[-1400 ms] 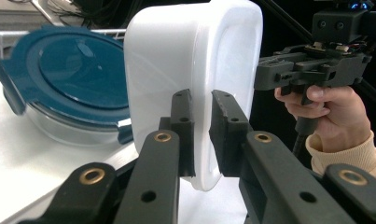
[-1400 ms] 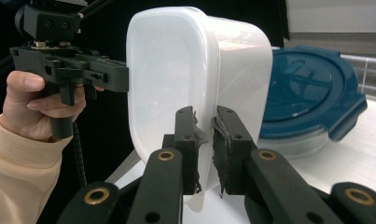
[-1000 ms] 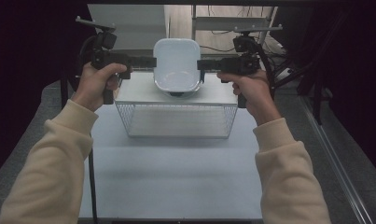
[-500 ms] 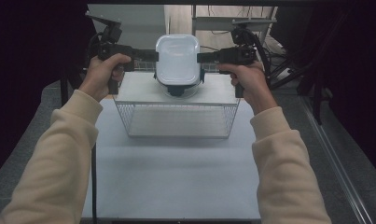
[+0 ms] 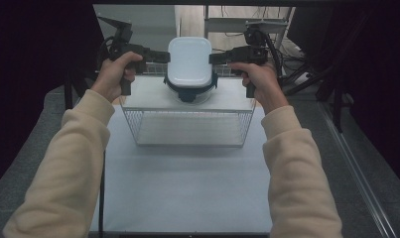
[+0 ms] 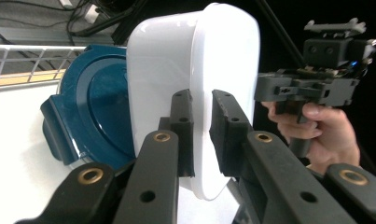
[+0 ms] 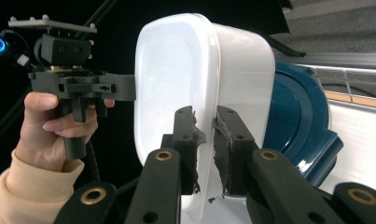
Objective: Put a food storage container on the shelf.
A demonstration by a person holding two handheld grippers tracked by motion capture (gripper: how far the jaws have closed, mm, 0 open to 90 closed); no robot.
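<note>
While each hand-held gripper [image 5: 164,56] clamps its rim, white rounded tub [image 5: 189,62], glossy, open side up.

A person's two forearms are covered by loose, cream-coloured long sleeves with ribbed cuffs at the wrists. Each hand carries a matte black, pistol-shaped tool. The left tongs [image 5: 164,56] and the right tongs [image 5: 215,58] share one design: a dark handle, a boxy black body and two flat black arms ending in thick black pads [image 6: 182,122] with rough, slightly worn edges. Brass-coloured rivets and small round holes dot the arms in both gripper views. Each body carries a small black block topped by a thin grey plate, seen on the far tool in either gripper view. A black ribbed cable trails from each handle.
</note>
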